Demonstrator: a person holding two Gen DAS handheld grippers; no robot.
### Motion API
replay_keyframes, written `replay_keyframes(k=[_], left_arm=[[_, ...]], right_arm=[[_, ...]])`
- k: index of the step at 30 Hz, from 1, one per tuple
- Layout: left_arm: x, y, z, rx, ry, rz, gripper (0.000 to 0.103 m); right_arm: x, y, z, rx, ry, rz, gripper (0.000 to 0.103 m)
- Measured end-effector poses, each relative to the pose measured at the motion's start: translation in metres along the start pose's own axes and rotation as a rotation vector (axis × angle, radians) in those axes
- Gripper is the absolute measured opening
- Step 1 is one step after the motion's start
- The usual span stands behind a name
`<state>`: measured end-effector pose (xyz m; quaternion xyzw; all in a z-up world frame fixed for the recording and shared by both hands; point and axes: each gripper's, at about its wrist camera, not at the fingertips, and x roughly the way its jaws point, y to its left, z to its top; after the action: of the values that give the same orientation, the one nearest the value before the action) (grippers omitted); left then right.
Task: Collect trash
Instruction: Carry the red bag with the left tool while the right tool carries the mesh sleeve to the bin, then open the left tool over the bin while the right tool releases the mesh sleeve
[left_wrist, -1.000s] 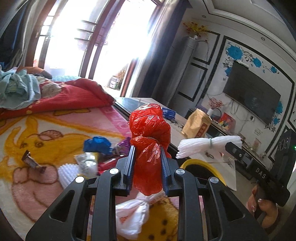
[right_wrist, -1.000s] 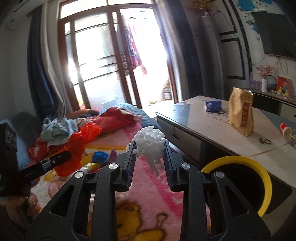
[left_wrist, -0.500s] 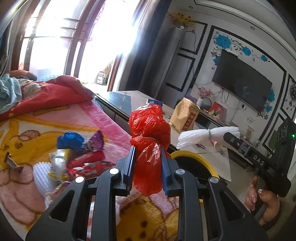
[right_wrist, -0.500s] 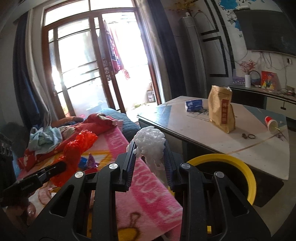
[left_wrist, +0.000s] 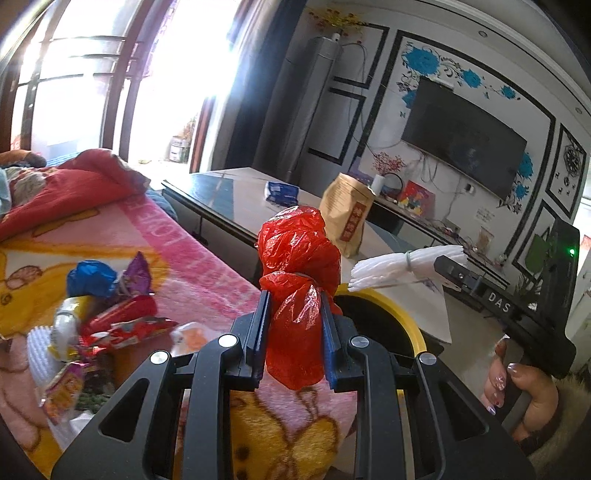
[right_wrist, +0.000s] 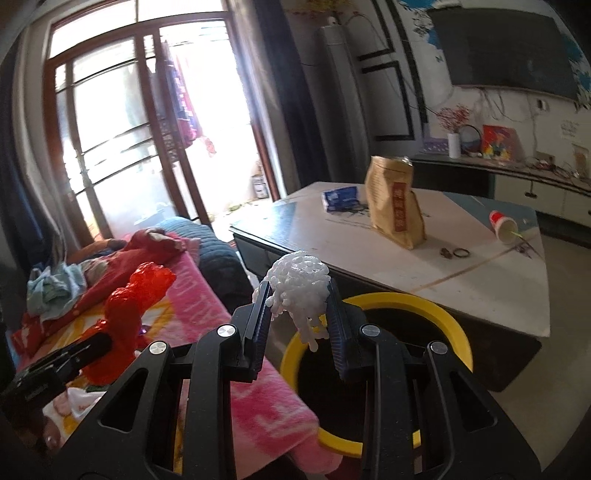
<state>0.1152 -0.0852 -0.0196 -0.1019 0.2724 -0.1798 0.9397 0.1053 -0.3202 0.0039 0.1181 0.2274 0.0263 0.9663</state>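
Note:
My left gripper (left_wrist: 294, 302) is shut on a crumpled red plastic bag (left_wrist: 299, 266) and holds it above the bed's edge, just left of the yellow-rimmed black bin (left_wrist: 388, 325). My right gripper (right_wrist: 297, 302) is shut on a white foam net (right_wrist: 299, 284), held over the near rim of the bin (right_wrist: 373, 299). The right gripper with the foam net (left_wrist: 406, 264) shows at the right of the left wrist view. The red bag (right_wrist: 136, 306) shows at the left of the right wrist view. Several snack wrappers (left_wrist: 99, 317) lie on the pink blanket (left_wrist: 192, 254).
A low table (right_wrist: 443, 266) stands behind the bin with a brown paper bag (right_wrist: 395, 206), a blue pack (right_wrist: 340, 197) and a tipped paper cup (right_wrist: 504, 225). Red bedding and clothes (right_wrist: 110, 258) are piled at the bed's far end. A TV (left_wrist: 461, 140) hangs on the wall.
Both grippers have moved right, from over the blanket toward the bin, each still holding its load. The bin now lies right under the right gripper.

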Motion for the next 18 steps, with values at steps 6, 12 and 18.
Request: replay_keyframes(k=[6, 12, 18], left_arm=[[0.018, -0.017, -0.004, 0.031, 0.029, -0.028, 0.023], [0.04, -0.035, -0.009, 0.063, 0.066, -0.051, 0.023], [0.068, -0.05, -0.016, 0.094, 0.119, -0.071, 0.023]], right_arm=[[0.001, -0.024, -0.001, 0.046, 0.003, -0.052, 0.022], [0.005, -0.049, -0.003, 0.099, 0.024, -0.101, 0.022], [0.01, -0.065, -0.007, 0.147, 0.047, -0.129, 0.022]])
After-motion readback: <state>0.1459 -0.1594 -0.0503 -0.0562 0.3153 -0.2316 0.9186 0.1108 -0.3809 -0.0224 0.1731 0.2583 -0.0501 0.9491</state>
